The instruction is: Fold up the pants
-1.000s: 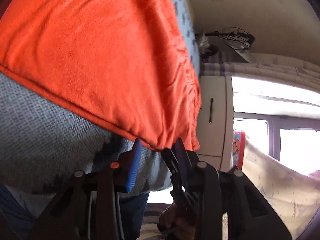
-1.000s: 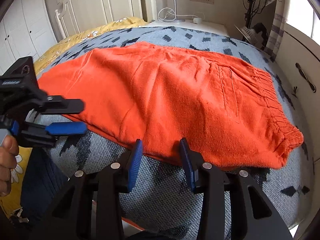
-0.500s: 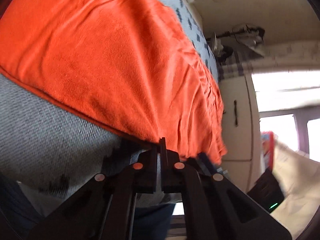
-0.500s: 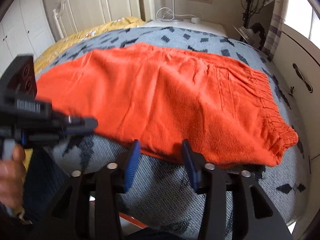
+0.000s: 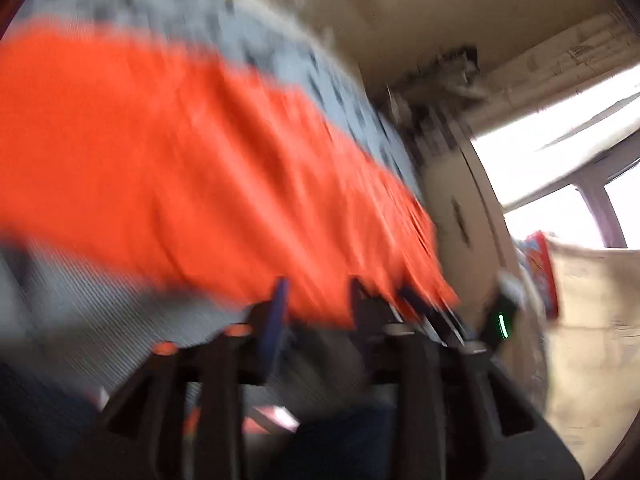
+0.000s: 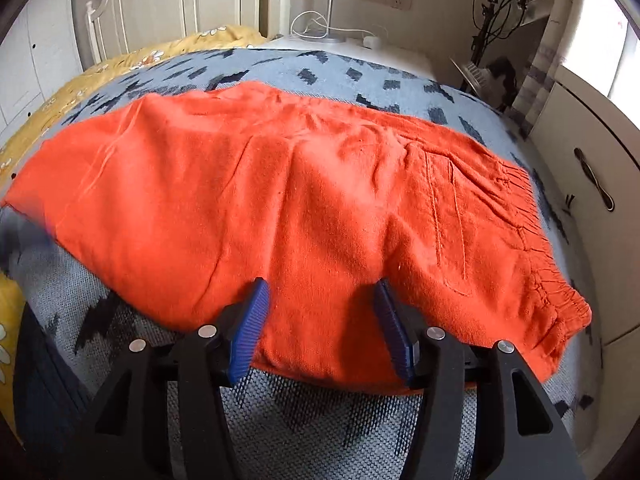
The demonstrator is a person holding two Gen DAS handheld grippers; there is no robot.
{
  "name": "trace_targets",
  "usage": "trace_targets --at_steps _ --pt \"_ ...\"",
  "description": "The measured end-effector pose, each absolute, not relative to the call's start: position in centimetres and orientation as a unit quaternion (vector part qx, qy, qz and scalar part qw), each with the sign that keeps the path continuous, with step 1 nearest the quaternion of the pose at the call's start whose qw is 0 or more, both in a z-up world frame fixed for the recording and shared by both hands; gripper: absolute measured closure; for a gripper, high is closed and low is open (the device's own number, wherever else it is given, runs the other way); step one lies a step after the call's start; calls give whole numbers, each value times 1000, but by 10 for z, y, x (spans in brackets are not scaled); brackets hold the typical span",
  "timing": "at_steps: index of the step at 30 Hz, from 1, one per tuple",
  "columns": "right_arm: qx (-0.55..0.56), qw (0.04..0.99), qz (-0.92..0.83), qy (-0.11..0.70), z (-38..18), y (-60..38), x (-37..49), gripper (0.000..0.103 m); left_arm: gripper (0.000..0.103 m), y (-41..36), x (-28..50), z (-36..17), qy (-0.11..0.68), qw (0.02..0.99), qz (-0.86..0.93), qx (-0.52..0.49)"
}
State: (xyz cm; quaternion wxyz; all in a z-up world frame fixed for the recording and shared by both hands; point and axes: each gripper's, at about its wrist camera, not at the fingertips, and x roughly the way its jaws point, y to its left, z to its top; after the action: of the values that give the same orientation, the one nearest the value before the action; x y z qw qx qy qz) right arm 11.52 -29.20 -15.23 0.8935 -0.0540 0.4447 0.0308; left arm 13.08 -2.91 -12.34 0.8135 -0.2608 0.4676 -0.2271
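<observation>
The orange pants (image 6: pixel 304 208) lie spread flat on the bed's grey blanket (image 6: pixel 320 424), which carries a dark blocky pattern. They run lengthwise across the blanket, waistband (image 6: pixel 540 248) gathered toward the right edge of the bed, leg ends toward the left, and the near hem sits close to the front edge. The right gripper (image 6: pixel 322 322) rests at that near hem with its blue-padded jaws spread wide; the cloth lies between the pads, but they stand well apart and nothing is pinched. A pocket seam (image 6: pixel 448 224) shows just beyond its right finger. The left wrist view is badly blurred. Even so, the left gripper (image 5: pixel 316 312) reads as parted, its two fingers separated with the orange edge lying across the gap; whether the cloth is touched by either pad I cannot tell. Beyond the blanket's far edge a yellow flowered sheet (image 6: pixel 120 64) shows at the head of the bed, with a white headboard (image 6: pixel 160 8) behind it. A white cabinet (image 6: pixel 592 216) stands off the right edge, beside the waistband.
</observation>
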Motion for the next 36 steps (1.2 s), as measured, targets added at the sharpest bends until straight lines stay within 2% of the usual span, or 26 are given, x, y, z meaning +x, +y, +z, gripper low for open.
trace_targets --at_steps 2,5,8,11,13,19,20,21,22,23,27,31,35,36 --pt "-62 893 29 445 -152 -291 113 48 54 -1 170 -111 451 849 -182 -206" --pt "-67 890 33 449 -152 -291 114 48 56 17 232 -103 467 857 -163 -145" --pt "-55 882 40 467 -150 -295 120 46 56 -13 279 -99 488 841 -224 -67" --pt "-63 879 37 472 -150 -293 124 44 56 -55 313 -98 477 838 -266 6" --pt "-61 880 36 470 -151 -293 123 43 63 -81 332 -109 478 826 -292 68" --pt "-42 884 43 464 -153 -299 120 43 68 -110 350 -148 506 782 -308 191" --pt "-41 884 44 463 -153 -299 120 42 73 -110 348 -151 509 778 -315 190" --pt "-39 884 46 463 -153 -300 120 42 89 -107 345 -150 509 775 -324 190" --pt "-38 885 47 463 -153 -300 120 42 96 -107 345 -149 507 776 -322 195" --pt "-37 885 47 462 -153 -301 120 42 98 -105 348 -145 499 785 -308 199" --pt "-38 885 45 462 -153 -300 120 42 98 -97 362 -133 490 803 -293 169" --pt "-34 886 48 460 -153 -301 120 42 80 -102 365 -130 486 808 -287 172" --pt "-32 888 47 456 -154 -301 118 42 77 -108 372 -115 477 814 -305 132" --pt "-32 888 48 455 -154 -301 118 42 67 -114 371 -112 475 811 -318 130"
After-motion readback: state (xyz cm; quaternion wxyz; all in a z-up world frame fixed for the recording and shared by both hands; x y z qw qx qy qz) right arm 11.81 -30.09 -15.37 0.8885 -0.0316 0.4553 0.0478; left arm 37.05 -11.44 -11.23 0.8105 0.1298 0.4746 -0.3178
